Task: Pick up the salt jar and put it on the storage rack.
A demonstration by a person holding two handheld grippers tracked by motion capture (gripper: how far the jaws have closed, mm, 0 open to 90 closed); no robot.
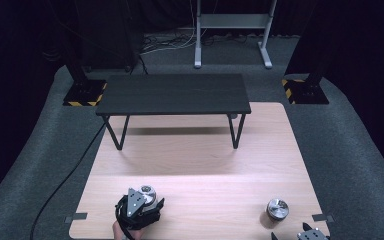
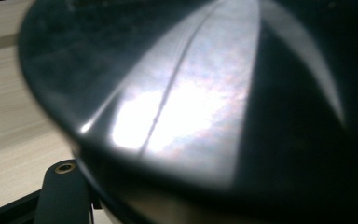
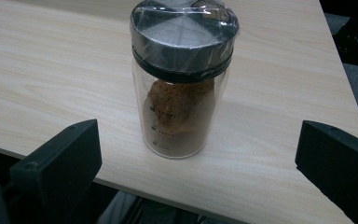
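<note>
left gripper [image 1: 147, 202] sits against a metal-lidded jar [image 1: 146, 192], jaw state unclear; right gripper [image 3: 198, 163] gapes before the brown-powder jar [image 3: 182, 84].

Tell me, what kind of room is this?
Probably a lab or recording studio: dark curtains all around, grey carpet, black stands on hazard-striped bases, and a wooden table with two jars.
</note>
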